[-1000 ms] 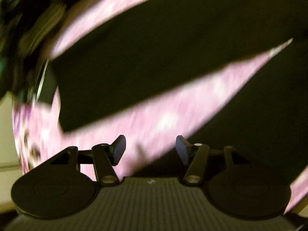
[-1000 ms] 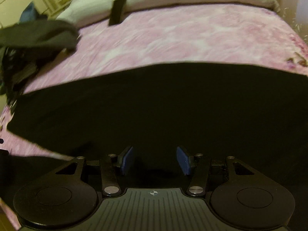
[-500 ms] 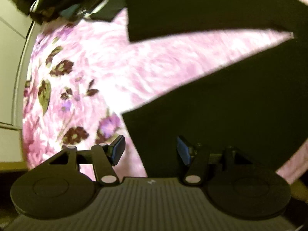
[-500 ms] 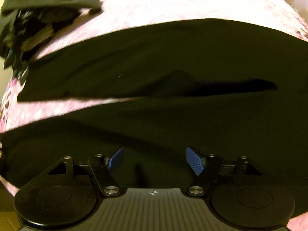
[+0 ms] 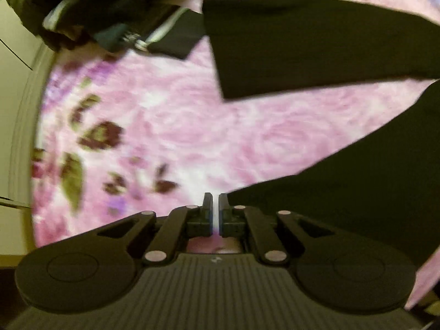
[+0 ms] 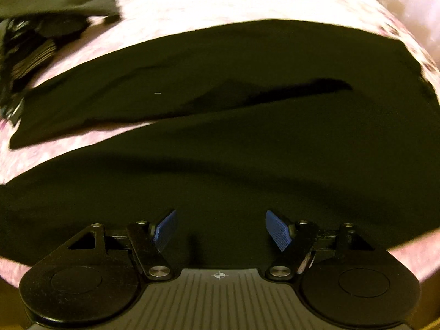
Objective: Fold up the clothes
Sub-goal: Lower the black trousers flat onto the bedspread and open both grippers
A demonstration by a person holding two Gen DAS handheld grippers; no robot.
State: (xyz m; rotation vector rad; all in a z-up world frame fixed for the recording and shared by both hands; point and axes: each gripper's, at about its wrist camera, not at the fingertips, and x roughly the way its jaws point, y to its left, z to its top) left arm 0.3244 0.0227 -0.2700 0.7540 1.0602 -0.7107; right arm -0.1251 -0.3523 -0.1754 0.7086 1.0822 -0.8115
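- My left gripper (image 5: pixel 215 206) has just been closing; its jaws now stand nearly together with only a slit of pink showing, and I see no cloth caught between them.
- Just beside its right finger, at about 3 o'clock, lies the cut end of the nearer leg of the black trousers (image 5: pixel 357 192); whether finger and cloth touch I cannot tell.
- My right gripper (image 6: pixel 220 229) has its blue pads (image 6: pixel 277 229) spread wide over the dark cloth (image 6: pixel 220 165), gripping nothing.
- In the left wrist view the two legs splay apart, the nearer running from 6 toward 3 o'clock, the farther one (image 5: pixel 316 44) lying across 1 to 3 o'clock with its squared hem at 12.
- In the right wrist view the garment's long axis runs from 9 to 3 o'clock, and a raised fold (image 6: pixel 275 90) crosses it just above centre.
- Between the legs the pink floral bedspread (image 5: pixel 178 126) is bare, giving me open room from 9 to 12 o'clock.
- Farther off, a heap of other dark clothes (image 5: pixel 110 13) sits at 11 o'clock, touching or very near the far leg's hem.
- The bed's edge curves down the left side at 9 o'clock, with a pale surface (image 5: pixel 13 110) beyond it.
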